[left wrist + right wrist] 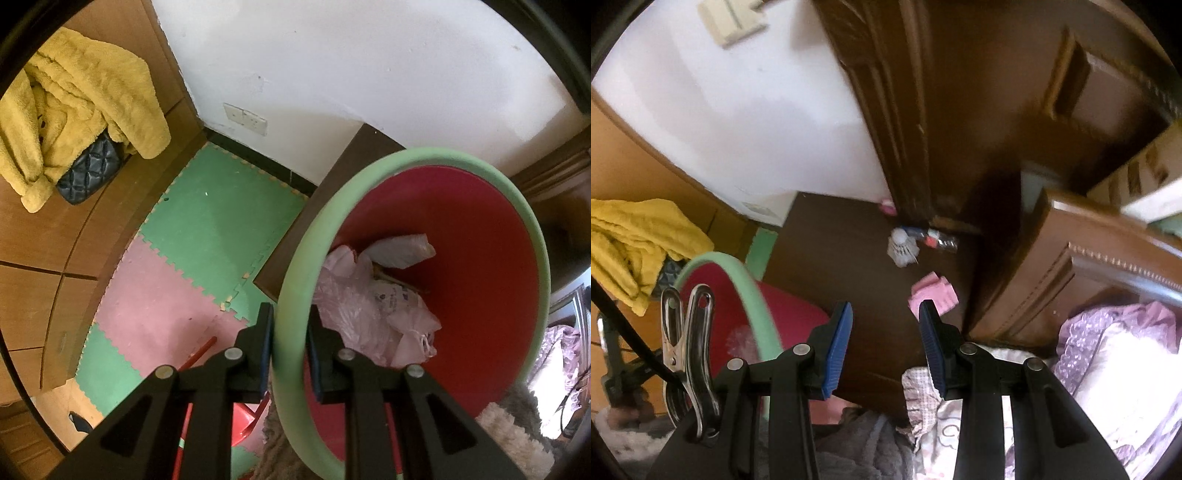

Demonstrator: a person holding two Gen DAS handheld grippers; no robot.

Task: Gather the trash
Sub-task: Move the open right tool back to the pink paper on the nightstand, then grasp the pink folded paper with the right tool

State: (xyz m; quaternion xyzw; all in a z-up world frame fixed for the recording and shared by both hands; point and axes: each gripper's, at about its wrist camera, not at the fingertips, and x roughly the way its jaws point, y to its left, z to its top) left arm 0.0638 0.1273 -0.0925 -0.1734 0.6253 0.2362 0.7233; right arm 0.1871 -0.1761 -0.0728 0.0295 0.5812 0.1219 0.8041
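Now the left gripper (290, 345) pinches the pale green rim of the red plastic bin (480, 258), while the right gripper (885, 332), jaws half apart and empty, points at the crumpled pink paper (932, 291) lying just ahead on the dark floor, slightly right of centre.

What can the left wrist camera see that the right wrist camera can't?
Only the left wrist view shows the foam mats, a black quilted bag, the trash down in the bin, and the left tongs shut on the bin's rim.

Only the right wrist view shows the open right tongs, a pink paper, a shuttlecock, a bottle and a metal clip.

Both show the red bin, the yellow blanket and the white wall.
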